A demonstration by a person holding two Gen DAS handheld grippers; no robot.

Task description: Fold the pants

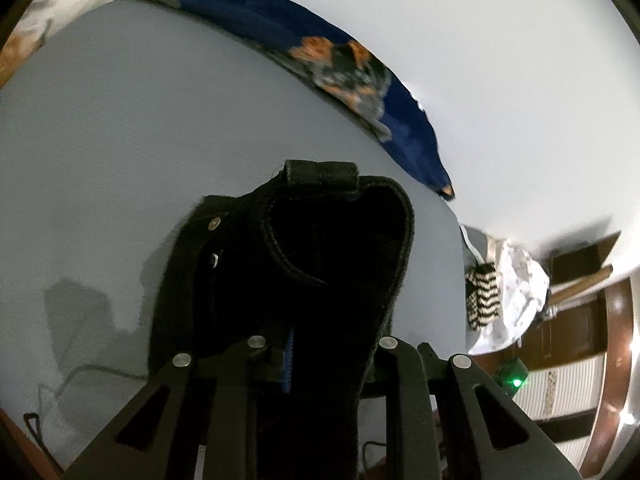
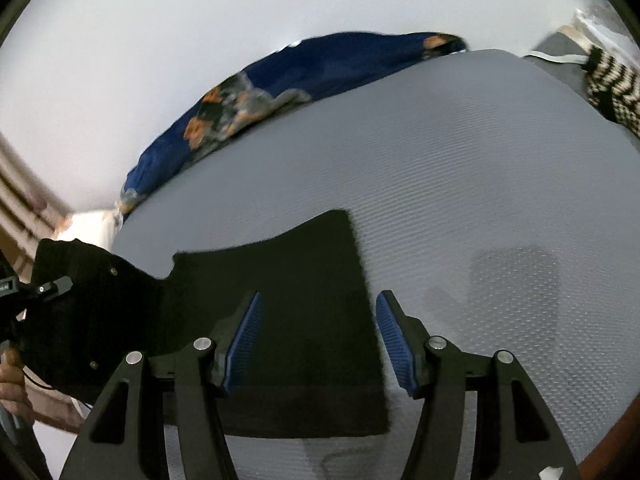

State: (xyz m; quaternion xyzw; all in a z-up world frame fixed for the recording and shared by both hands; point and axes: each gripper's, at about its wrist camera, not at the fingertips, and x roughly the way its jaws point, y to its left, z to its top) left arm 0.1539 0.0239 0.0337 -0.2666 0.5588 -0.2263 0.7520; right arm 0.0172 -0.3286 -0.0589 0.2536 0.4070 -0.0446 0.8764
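I saw a pale grey textured bed surface [image 2: 460, 168] beneath a plain white wall [image 2: 168, 40]. A blue floral blanket [image 1: 256, 16] lay bunched along its far edge, near a zigzag-patterned cloth [image 1: 484, 296]. Dark wooden furniture [image 1: 576, 332] stood beyond.

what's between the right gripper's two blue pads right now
In the right wrist view, the black pants lie flat on the grey bed surface between the open right gripper pads; nothing else is there.
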